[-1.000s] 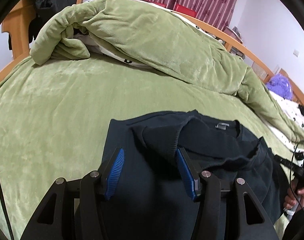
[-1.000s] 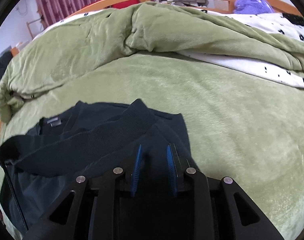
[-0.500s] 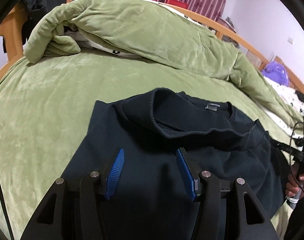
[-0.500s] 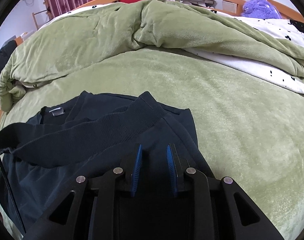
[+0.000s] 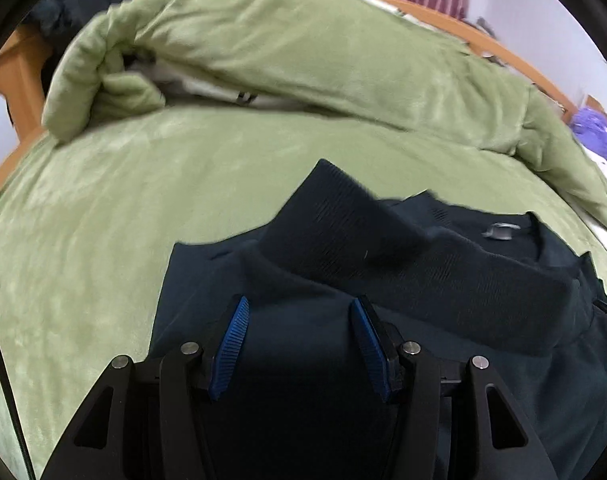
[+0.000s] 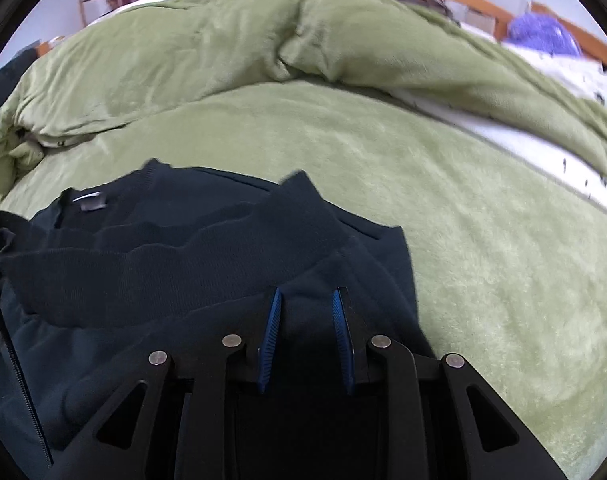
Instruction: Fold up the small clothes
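Observation:
A dark navy sweater [image 5: 443, 280] [image 6: 183, 272] lies on the green bed cover [image 5: 103, 220], collar label [image 5: 501, 232] [image 6: 89, 202] at the far side. Its ribbed hem [image 5: 343, 216] [image 6: 163, 276] is folded up over the body and stands in a peak ahead of both grippers. My left gripper [image 5: 299, 302] has its blue pads fairly wide apart with bunched sweater cloth filling the gap; its jaws are closing. My right gripper [image 6: 307, 291] has a narrow gap with a ridge of sweater cloth running into it; its jaws are closing too.
A rumpled green duvet [image 5: 303, 40] [image 6: 223, 40] with a white spotted lining is heaped across the far side of the bed. A wooden bed frame [image 5: 7, 68] runs behind it. A purple plush [image 5: 593, 132] [image 6: 543, 34] lies far right. Dark clothes [image 5: 83, 0] hang at the back left.
Both grippers came down and forward over the sweater. The ribbed hem travelled toward the collar and now stands in a peak. The hand at the left view's right edge is gone.

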{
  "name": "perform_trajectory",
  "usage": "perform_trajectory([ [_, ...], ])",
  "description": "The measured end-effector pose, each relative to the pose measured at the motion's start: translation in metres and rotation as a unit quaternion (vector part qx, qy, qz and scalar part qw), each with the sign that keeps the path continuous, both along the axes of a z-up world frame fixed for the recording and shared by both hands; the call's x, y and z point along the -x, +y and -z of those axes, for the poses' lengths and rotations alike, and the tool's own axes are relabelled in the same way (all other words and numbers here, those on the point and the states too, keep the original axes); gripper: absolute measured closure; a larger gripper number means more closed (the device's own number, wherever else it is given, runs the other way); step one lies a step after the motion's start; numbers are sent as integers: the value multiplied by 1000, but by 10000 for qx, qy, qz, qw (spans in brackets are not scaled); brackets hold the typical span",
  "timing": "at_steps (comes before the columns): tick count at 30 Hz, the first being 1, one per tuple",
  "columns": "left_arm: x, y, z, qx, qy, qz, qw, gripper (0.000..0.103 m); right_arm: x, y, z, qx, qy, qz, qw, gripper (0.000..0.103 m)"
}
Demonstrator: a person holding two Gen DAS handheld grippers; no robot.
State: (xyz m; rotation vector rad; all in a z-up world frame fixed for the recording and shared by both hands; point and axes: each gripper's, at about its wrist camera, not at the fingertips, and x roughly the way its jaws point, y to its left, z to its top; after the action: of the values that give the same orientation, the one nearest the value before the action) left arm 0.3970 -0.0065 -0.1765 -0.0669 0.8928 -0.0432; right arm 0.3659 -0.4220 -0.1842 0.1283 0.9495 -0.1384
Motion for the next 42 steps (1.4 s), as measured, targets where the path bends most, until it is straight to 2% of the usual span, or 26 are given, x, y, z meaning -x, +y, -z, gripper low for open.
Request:
perform_trajectory([
  [2,0,6,1,86,-13,-33,10000,56,0,-2,1,120,-6,20,9999,85],
  [4,2,5,0,-28,-43,-23,10000,61,0,3,3,711,29,177,9973,103],
  [5,3,5,0,-85,-52,-31,9999,62,-1,3,6,904,75,263,9955,103],
  [14,20,9,-5,-203,31,68,9998,61,15,-4,-6,805,28,376,9960,103],
  [17,33,12,-9,-223,69,66,9997,61,24,-5,-17,605,-23,389,9974,92],
  [19,43,14,-13,-215,70,38,9997,58,32,-2,-27,396,-116,416,9983,75],
  [22,62,19,-22,-205,20,-13,9998,48,42,13,-45,222,-270,314,9989,70],
  [27,102,26,-41,-173,-145,-67,9997,46,75,57,-72,121,-585,-37,9982,59],
  [31,131,34,-56,-186,-309,-81,9993,38,102,97,-86,142,-768,-342,9964,48],
  [34,151,43,-66,-238,-415,-129,9988,33,119,130,-90,176,-827,-588,9947,47],
  [37,165,56,-75,-316,-453,-194,9983,32,132,166,-88,261,-802,-886,9925,47],
  [42,184,107,-85,-171,-479,-563,9971,32,155,232,-84,236,-747,-1402,9870,47],
])
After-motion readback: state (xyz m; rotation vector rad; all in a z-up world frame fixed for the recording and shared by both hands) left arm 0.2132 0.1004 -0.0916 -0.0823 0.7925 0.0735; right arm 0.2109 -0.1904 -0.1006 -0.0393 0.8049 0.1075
